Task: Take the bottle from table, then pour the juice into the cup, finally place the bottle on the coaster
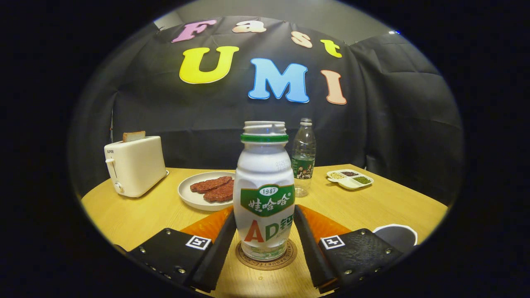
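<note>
I've got the white plastic juice bottle with green neck ring and green label point(264, 194) dead centre in the lower half of the frame, upright, cap off, standing on the round brown cork coaster point(266, 255). Coaster rim shows all round the bottle base, roughly centred.

Gripper point(265, 231): fingers sit either side of the bottle at label height. Left finger edge looks just touching the bottle wall, right one too or a hair off (can't tell from here whether they're actually pressing), so I can't tell if it's clamped or released.

The cup point(396, 236), white rim with dark inside, is at lower right, just beyond the right finger, partly hidden by it.

Room around it on the yellow wooden table point(136, 215):
- Behind the bottle, slightly right: clear plastic water bottle point(303, 157), near but apart.
- Left of centre: white round plate with two reddish-brown patties point(209, 189), its right rim hidden behind the juice bottle.
- Far left, near the table edge: cream toaster with a bread slice sticking up point(133, 164).
- Right, at mid-height: small white divided dish of beans and grains point(350, 178), well apart.

Open tabletop lies at lower left and right of the dish. Table's right edge runs diagonally down to lower right.
</note>
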Demonstrator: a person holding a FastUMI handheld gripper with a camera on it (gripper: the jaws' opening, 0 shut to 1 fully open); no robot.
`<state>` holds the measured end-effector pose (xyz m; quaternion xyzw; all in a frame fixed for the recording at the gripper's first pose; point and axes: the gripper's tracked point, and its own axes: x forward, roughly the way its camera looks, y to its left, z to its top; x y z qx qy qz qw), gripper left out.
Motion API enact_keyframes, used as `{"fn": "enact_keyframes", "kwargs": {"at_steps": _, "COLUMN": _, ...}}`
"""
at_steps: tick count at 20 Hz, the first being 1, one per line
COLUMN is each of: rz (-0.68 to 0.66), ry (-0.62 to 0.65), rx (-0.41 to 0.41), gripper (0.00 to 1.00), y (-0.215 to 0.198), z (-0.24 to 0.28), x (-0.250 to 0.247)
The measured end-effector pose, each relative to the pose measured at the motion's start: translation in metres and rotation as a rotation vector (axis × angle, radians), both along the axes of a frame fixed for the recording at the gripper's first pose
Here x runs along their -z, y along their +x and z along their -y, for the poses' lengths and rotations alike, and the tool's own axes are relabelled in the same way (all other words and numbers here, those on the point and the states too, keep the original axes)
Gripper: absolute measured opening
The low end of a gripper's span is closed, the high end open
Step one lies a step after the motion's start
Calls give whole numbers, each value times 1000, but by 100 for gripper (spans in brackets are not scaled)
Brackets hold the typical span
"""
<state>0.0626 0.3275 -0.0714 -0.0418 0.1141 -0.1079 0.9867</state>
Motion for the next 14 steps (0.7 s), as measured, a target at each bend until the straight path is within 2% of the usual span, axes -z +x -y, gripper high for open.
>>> {"fn": "enact_keyframes", "kwargs": {"at_steps": 5, "rz": 52, "ry": -14, "rx": 0, "gripper": 81, "y": -5, "z": 0, "x": -26}}
{"fn": "enact_keyframes", "kwargs": {"at_steps": 14, "rz": 219, "ry": 9, "rx": -8, "gripper": 81, "y": -33, "z": 3, "x": -112}}
